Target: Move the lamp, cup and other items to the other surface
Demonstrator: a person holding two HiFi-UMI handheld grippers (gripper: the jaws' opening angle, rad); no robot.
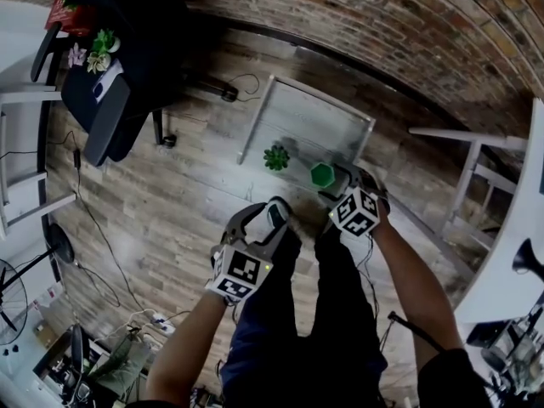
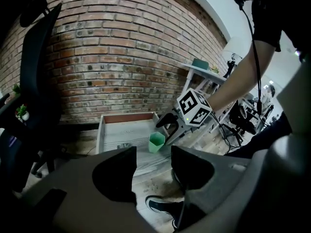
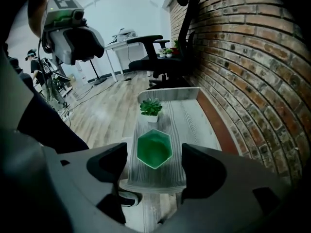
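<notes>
My right gripper (image 3: 154, 165) has its jaws wide apart around the green hexagonal cup (image 3: 154, 149), pads clear of it. The cup stands upright, mouth up, on the low grey table (image 3: 170, 125). My left gripper (image 2: 153, 166) has its jaws apart and empty.

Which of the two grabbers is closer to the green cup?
Right. The right gripper hangs just above the green cup, open jaws either side of it without touching. The left gripper is farther back, over the floor short of the grey table.
</notes>
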